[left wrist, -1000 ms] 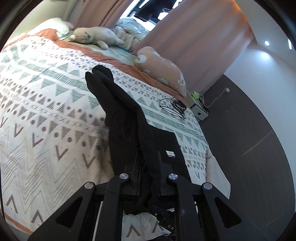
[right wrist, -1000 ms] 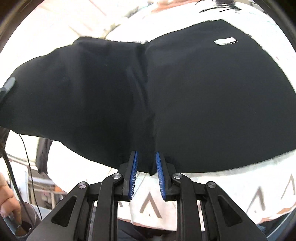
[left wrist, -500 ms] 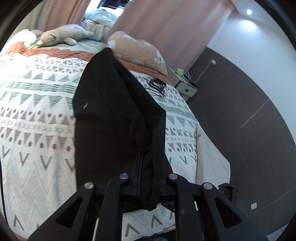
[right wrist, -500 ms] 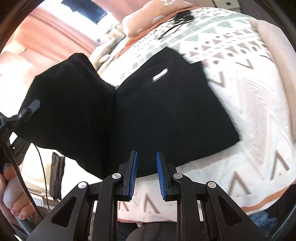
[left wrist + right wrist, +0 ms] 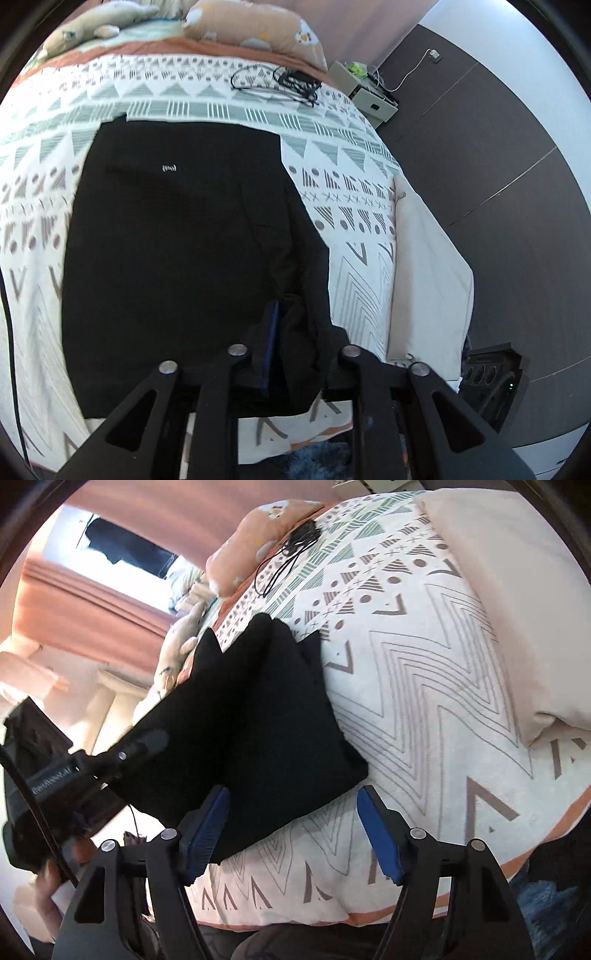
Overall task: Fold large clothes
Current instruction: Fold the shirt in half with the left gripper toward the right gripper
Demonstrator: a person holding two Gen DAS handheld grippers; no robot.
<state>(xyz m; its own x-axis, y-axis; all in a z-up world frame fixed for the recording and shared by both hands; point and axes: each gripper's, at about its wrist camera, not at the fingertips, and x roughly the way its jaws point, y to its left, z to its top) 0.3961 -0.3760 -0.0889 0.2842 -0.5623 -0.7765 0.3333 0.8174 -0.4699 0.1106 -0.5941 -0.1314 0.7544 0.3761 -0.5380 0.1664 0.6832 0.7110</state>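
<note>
Now the black garment [image 5: 177,236] lies folded flat on the patterned bedspread [image 5: 369,280], its near edge close to the foot edge of the bed, its far edge toward the pillow end. Small white label visible on top of the cloth.

My left gripper [image 5: 291,339]: jaws narrow, just been opening a little. A bunched corner of the garment sits between the 2 fingers; cannot tell whether the pads still press on it, the cloth hides 1 of them. Blue pad [image 5: 271,332] of the left-hand finger shows beside the bunch.

My right gripper [image 5: 291,823]: jaws wide, just been opening. The garment's near corner lies between them on the bedspread, touching neither blue pad [image 5: 207,834]. Nothing held.

From the right wrist view, the left gripper's body and the hand [image 5: 48,878] holding it show at the picture's left edge, over the garment's other end.

Other notes:
- Peach pillow [image 5: 255,26] at the head edge of the bed.
- Plush toy [image 5: 92,26] beside it.
- Black cable tangle [image 5: 280,83] on the bedspread near the pillow, well apart from the garment.
- Cream blanket [image 5: 432,266] along the bed's side edge.
- Small bedside cabinet [image 5: 369,99] past the head corner.
</note>
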